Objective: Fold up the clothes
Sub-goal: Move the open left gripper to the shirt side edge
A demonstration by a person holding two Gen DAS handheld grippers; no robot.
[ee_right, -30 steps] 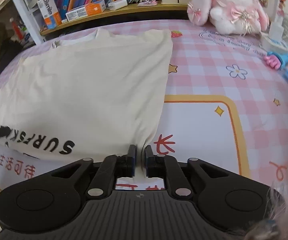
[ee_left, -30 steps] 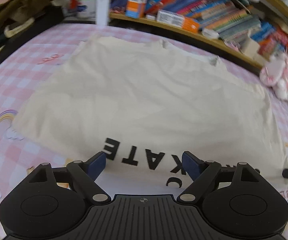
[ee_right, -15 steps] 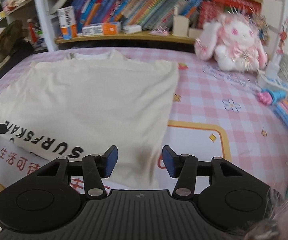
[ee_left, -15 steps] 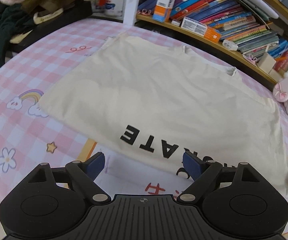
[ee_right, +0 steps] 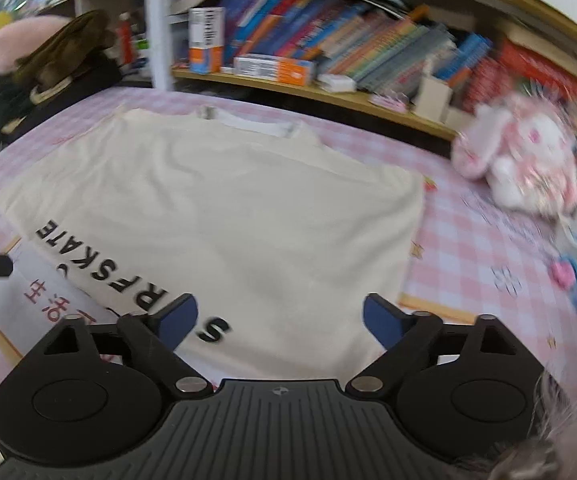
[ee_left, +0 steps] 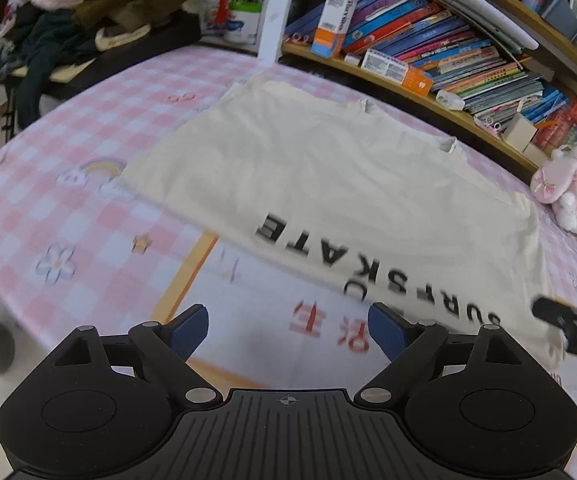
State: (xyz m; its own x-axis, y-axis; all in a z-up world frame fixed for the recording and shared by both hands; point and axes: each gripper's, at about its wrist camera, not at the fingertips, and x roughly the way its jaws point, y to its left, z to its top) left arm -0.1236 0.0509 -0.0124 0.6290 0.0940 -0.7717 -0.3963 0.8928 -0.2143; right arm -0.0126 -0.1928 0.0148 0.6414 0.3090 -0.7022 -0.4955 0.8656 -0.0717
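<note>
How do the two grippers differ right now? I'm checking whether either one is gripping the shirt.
The left gripper hangs over the printed mat, just off the cream T-shirt near its SURFSKATE hem, while the right gripper hangs over the shirt's own fabric. In the left view the right gripper shows at the shirt's far corner; in the right view the left one shows beside the lettering. Both stand wide open, holding nothing.

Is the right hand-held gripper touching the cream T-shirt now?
Apart. In the right wrist view the right hand-held gripper is wide open above the cream T-shirt; the cloth lies flat and unpinched between its blue fingers.
</note>
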